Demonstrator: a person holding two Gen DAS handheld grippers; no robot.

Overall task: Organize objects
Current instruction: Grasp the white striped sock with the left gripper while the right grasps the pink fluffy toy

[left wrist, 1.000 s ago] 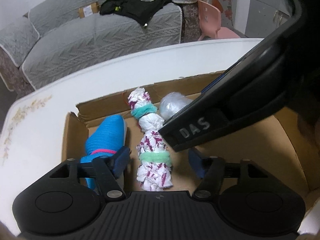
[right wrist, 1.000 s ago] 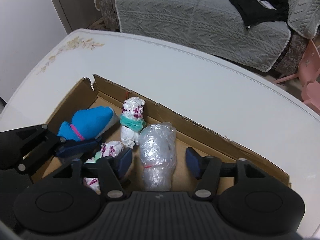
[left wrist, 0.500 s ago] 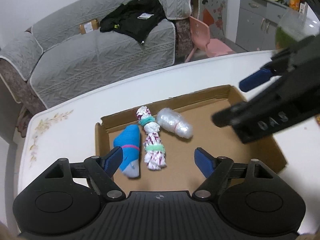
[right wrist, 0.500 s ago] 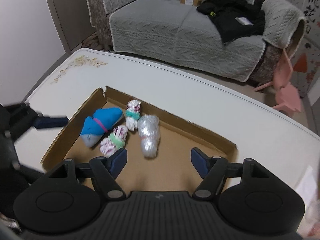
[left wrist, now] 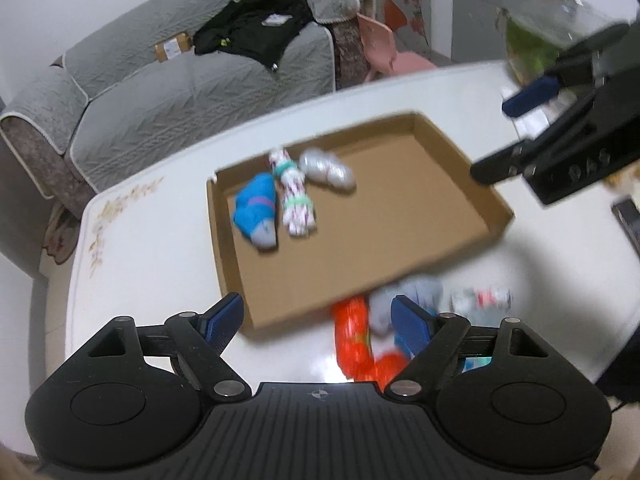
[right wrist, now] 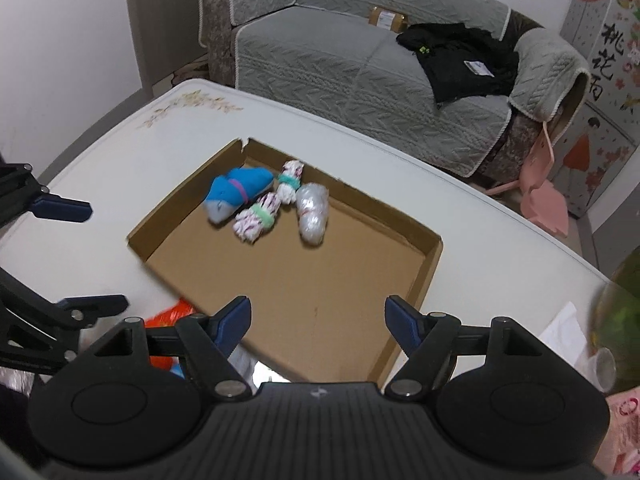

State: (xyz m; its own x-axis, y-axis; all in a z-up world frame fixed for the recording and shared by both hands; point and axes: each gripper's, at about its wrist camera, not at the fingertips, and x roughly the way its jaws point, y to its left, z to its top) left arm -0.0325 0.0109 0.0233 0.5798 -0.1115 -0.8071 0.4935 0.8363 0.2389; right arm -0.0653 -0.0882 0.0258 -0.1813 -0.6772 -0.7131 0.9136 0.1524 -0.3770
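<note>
A shallow cardboard tray [left wrist: 400, 248] [right wrist: 432, 264] lies on the white table. In its far left corner lie a blue sock roll [left wrist: 256, 208] [right wrist: 236, 192], a white-and-magenta roll with green bands [left wrist: 294, 200] [right wrist: 264, 212] and a clear plastic bundle [left wrist: 326, 168] [right wrist: 312, 212]. My left gripper [left wrist: 318, 322] is open and empty above the tray's near edge. An orange bundle [left wrist: 354, 336] [right wrist: 168, 314], a grey roll [left wrist: 404, 300] and a small wrapped item [left wrist: 482, 300] lie on the table before the tray. My right gripper [right wrist: 318, 318] is open and empty, raised over the tray's near side.
A grey sofa [left wrist: 192, 80] [right wrist: 360, 64] with black clothes stands behind the table, a pink chair [left wrist: 384, 44] [right wrist: 544, 184] beside it. A green-tinted glass jar [right wrist: 620, 320] and white paper [right wrist: 564, 332] stand at the table's right end. The right gripper shows at the left wrist view's right [left wrist: 532, 132].
Both grippers have pulled back and up out of the tray, open and empty. The three bundles stay in the tray's corner. The loose items in front of the tray have come into view.
</note>
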